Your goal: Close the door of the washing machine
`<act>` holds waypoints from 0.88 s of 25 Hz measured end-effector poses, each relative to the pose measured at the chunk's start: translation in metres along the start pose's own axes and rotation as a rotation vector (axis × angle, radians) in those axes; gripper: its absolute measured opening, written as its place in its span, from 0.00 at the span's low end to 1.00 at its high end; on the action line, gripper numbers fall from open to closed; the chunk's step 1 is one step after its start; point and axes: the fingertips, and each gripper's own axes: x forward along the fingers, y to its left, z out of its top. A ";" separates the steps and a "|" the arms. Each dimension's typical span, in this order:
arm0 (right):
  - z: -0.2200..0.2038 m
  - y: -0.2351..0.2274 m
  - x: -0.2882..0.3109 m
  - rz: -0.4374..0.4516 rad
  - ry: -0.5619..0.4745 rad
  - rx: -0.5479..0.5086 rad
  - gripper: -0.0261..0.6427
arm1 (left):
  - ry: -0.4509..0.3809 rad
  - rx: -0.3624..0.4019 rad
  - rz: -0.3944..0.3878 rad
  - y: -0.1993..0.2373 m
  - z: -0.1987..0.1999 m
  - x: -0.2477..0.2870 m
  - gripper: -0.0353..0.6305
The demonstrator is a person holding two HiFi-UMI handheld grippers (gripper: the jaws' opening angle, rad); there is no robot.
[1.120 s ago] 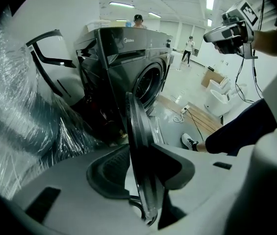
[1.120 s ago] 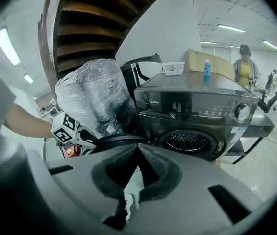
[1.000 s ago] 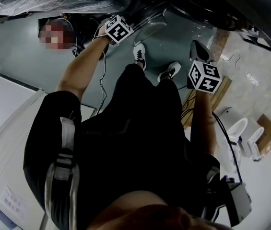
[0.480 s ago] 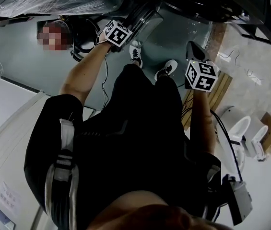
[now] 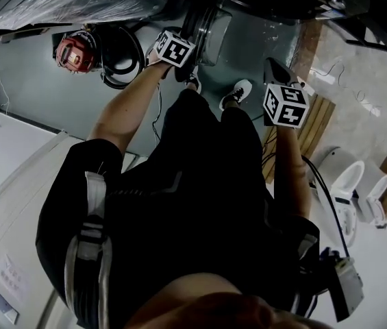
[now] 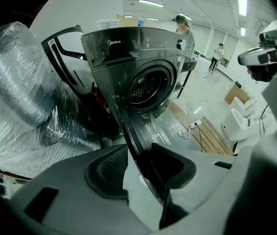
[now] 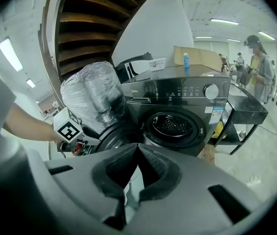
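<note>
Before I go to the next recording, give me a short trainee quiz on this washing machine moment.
1. Is the washing machine door open or shut?
2. True or false: the right gripper has its jaws apart.
3. What runs between the jaws of the left gripper?
Key: 1 open. 2 false: together, nothing between them. 3 the door's edge; those jaws are opening.

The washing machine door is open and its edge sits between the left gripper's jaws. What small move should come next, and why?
Probably sweep the left gripper toward the drum opening, pushing the door with one jaw. The door stands wide open, its edge lies between jaws that are opening, so they do not clamp it, and the drum opening is uncovered.
</note>
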 end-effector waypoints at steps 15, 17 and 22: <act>-0.038 -0.030 -0.023 0.016 0.013 0.060 0.05 | -0.013 -0.154 -0.046 -0.071 0.052 0.012 0.29; -0.042 -0.036 -0.026 0.011 0.010 0.076 0.05 | -0.001 -0.173 -0.047 -0.079 0.060 0.014 0.29; -0.050 -0.050 -0.034 0.018 -0.005 0.115 0.05 | 0.021 -0.181 -0.055 -0.095 0.074 0.017 0.29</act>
